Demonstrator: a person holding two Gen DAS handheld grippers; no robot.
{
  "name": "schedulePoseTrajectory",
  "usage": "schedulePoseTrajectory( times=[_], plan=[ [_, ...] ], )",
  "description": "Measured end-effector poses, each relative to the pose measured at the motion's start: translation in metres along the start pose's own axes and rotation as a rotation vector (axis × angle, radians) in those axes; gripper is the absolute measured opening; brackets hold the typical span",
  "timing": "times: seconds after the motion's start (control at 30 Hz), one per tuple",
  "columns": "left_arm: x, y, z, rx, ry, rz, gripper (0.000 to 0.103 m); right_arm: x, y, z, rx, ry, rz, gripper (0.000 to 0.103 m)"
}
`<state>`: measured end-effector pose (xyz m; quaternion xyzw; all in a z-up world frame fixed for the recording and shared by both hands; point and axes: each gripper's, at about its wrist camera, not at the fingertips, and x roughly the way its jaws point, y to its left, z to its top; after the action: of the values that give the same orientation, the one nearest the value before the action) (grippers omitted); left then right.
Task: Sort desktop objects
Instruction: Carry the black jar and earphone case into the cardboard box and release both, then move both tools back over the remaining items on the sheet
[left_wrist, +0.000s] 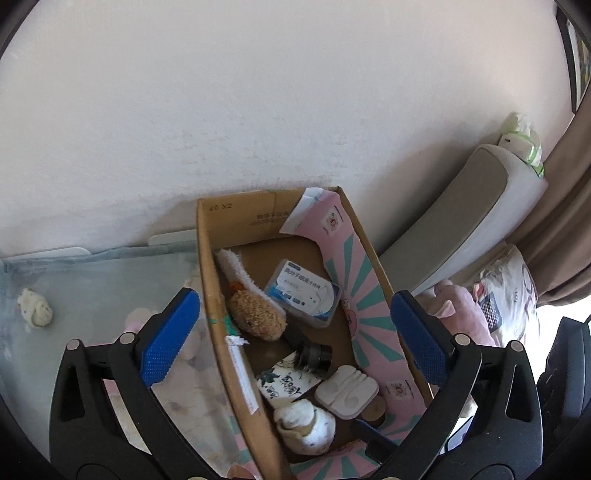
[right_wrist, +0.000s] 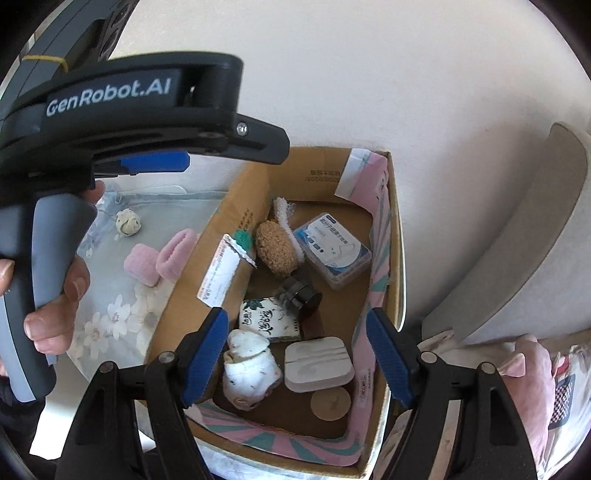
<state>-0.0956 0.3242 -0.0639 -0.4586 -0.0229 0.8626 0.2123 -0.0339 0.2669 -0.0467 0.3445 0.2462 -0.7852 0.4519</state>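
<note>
An open cardboard box (left_wrist: 214, 280) (right_wrist: 395, 236) holds a blue-and-white floss case (left_wrist: 303, 297) (right_wrist: 334, 249), a brown plush (left_wrist: 256, 314) (right_wrist: 276, 251), a black jar (left_wrist: 314, 356) (right_wrist: 301, 295), a tissue pack (right_wrist: 267, 319), a white holder (left_wrist: 347, 391) (right_wrist: 317, 363), a rolled white sock (left_wrist: 304, 424) (right_wrist: 249, 369) and a wooden disc (right_wrist: 330, 402). My left gripper (left_wrist: 291, 339) is open and empty above the box. My right gripper (right_wrist: 301, 354) is open and empty over the box's near end. The left gripper's body (right_wrist: 110, 99) shows in the right wrist view.
On the floral cloth (right_wrist: 110, 295) left of the box lie a cream rolled sock (left_wrist: 35, 307) (right_wrist: 128, 221) and a pink rolled sock pair (right_wrist: 159, 260). A grey cushion (left_wrist: 458, 225) (right_wrist: 517, 240) and pink plush (left_wrist: 463, 310) sit to the right. A white wall stands behind.
</note>
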Motion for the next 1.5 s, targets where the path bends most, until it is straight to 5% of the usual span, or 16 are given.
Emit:
schedulePoseTrajectory(
  times=[0.5,0.67,1.03,1.07,1.17,1.5],
  plan=[
    [-0.055,0.024,0.002,-0.027,-0.046,0.025,0.103,-0.025,0.028,0.019,-0.037,-0.047,-0.029,0.073],
    [-0.094,0.05,0.009,-0.047,-0.105,0.099,0.103,-0.036,0.047,0.04,-0.066,-0.081,0.011,0.073],
    [-0.194,0.162,0.02,-0.154,-0.251,0.283,0.103,-0.036,0.107,0.089,-0.132,-0.124,0.073,0.073],
    [-0.199,0.172,0.019,-0.163,-0.252,0.288,0.103,-0.034,0.112,0.091,-0.075,-0.124,0.019,0.073],
    [-0.212,0.206,0.015,-0.203,-0.252,0.3,0.103,-0.022,0.136,0.099,-0.094,-0.113,0.039,0.073],
    [-0.205,0.296,-0.02,-0.285,-0.166,0.289,0.103,0.052,0.212,0.086,-0.043,0.018,0.18,0.073]
  ],
)
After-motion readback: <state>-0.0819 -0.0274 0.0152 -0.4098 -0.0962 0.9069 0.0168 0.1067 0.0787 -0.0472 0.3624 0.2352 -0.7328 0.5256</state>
